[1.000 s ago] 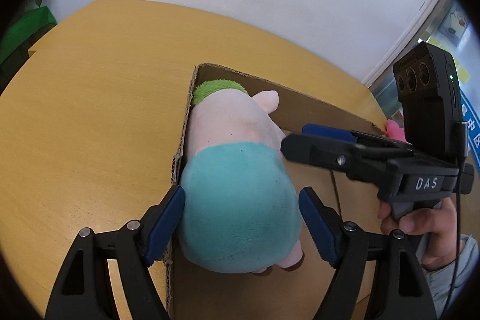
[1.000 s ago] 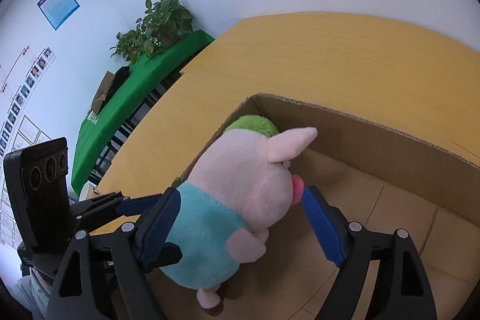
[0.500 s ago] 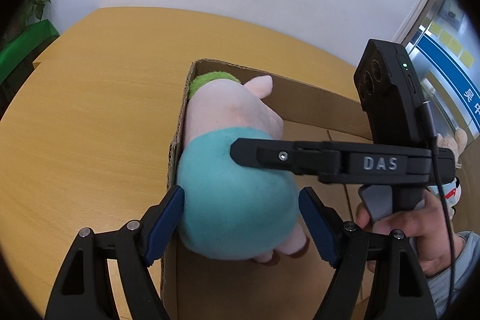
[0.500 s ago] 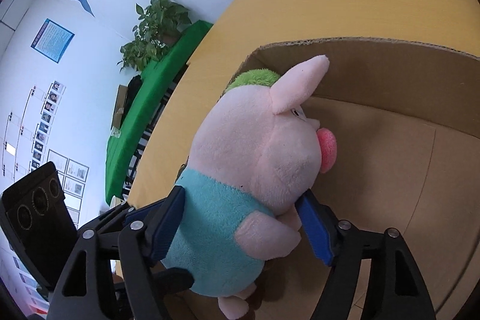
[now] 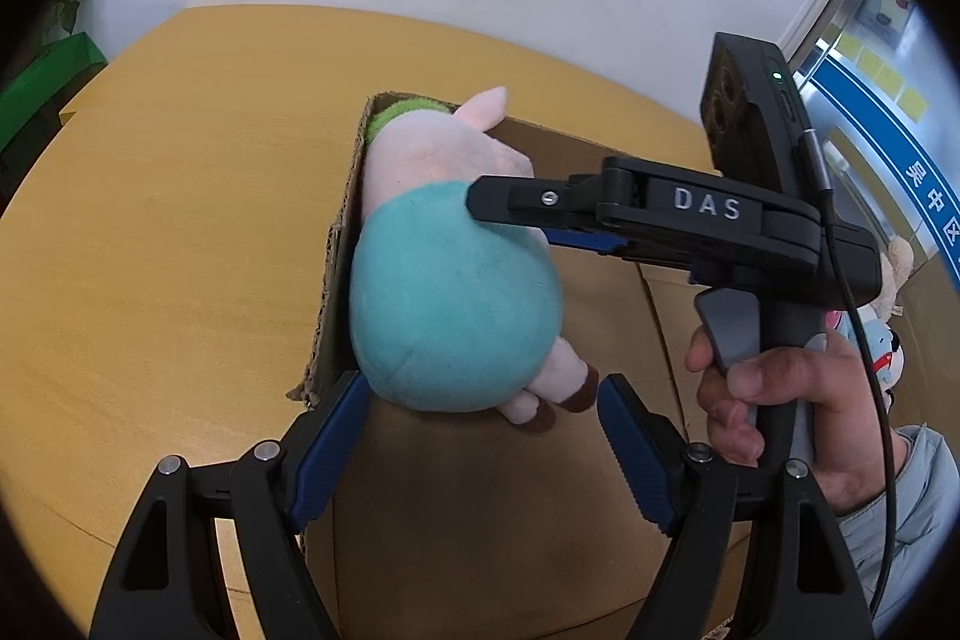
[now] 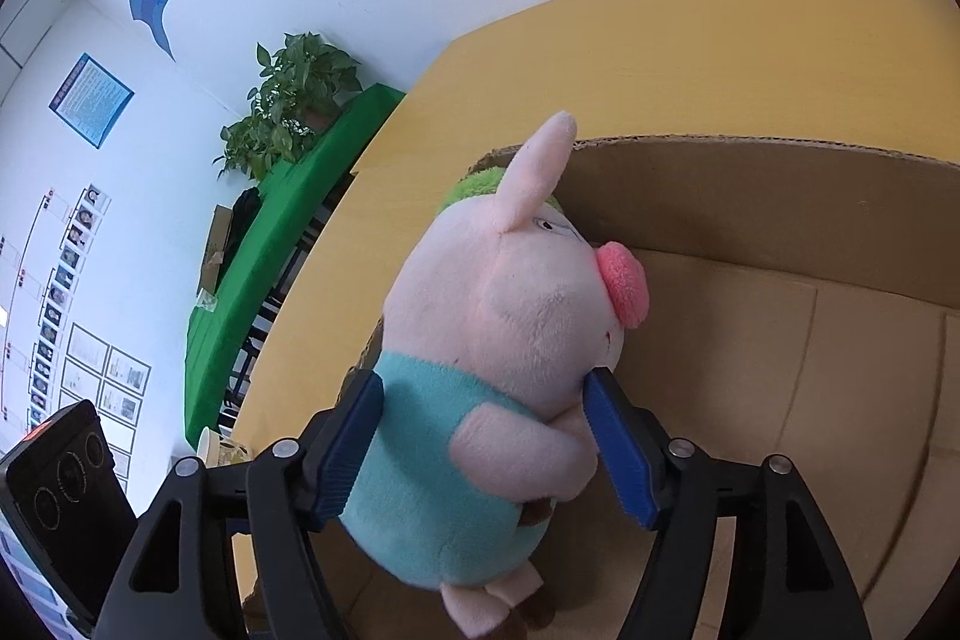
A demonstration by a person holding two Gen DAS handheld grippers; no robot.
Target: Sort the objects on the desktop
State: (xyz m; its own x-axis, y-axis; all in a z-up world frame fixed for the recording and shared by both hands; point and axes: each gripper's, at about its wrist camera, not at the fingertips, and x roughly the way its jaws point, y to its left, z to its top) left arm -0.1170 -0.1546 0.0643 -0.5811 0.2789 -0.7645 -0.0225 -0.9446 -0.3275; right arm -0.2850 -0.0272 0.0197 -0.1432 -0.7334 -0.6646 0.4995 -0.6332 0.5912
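Note:
A pink plush pig (image 6: 498, 358) in a teal shirt with a green tuft is held over the left end of an open cardboard box (image 6: 780, 196). My right gripper (image 6: 483, 445) is shut on the pig's body, its blue pads pressing both sides. In the left wrist view the pig (image 5: 450, 292) hangs over the box (image 5: 480, 490), with the right gripper reaching in from the right. My left gripper (image 5: 480, 442) is open just below and behind the pig, touching nothing.
The box stands on a round yellow wooden table (image 5: 180, 220). More plush toys (image 5: 888, 328) lie at the box's right end. A green-covered table (image 6: 282, 232) and potted plant (image 6: 288, 100) stand beyond the table edge.
My right gripper has closed on the pig and lifted it higher. My left gripper has drawn back, so the pig is no longer between its pads.

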